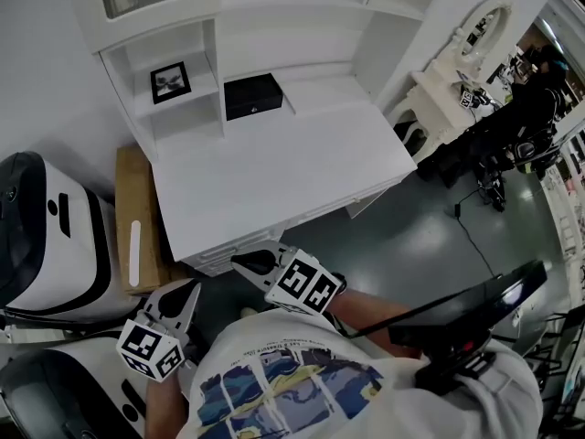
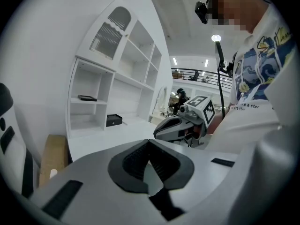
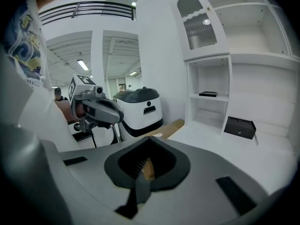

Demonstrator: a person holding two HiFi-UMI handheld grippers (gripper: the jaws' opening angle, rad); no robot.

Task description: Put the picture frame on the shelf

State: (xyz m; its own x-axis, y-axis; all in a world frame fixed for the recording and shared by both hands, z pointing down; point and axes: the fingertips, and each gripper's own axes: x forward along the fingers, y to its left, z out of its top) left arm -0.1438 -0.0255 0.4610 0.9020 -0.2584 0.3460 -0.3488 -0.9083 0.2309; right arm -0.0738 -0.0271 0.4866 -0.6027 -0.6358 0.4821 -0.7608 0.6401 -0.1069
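Counting things up first: two grippers, one picture frame (image 1: pixel 170 81), one black box (image 1: pixel 253 95), one cardboard box (image 1: pixel 135 218), two white-and-black machines (image 1: pixel 50 236), one white desk (image 1: pixel 274 181) with one shelf unit (image 1: pixel 206 62) on top.

Holding the left gripper (image 2: pixel 150 165) and the right gripper (image 3: pixel 143 168) low, close to the printed T-shirt (image 1: pixel 274 391), just short of the desk's front edge, tips aimed at it. Seeing both sets of jaws pressed together with nothing caught in either one, just a sliver of brown cardboard showing through the gap behind the right tips.

Spotting the picture frame already up in the shelf unit, in the narrow left-hand column, lying flat and face up on the board of the upper open cubby. Looks small and square, with a black border and a pale middle carrying a dark motif, too small to make out. Shows only as a thin dark slab from both gripper views.

Got the black box on the desk top just right of that column, well apart from both grippers. Got the cardboard box on the floor against the desk's left side, with the machines further left, one nearer than the other.

Also spotting one white vanity (image 1: pixel 457 71) with an oval mirror off to the right, plus one person in dark clothes (image 1: pixel 530 108) beyond it.
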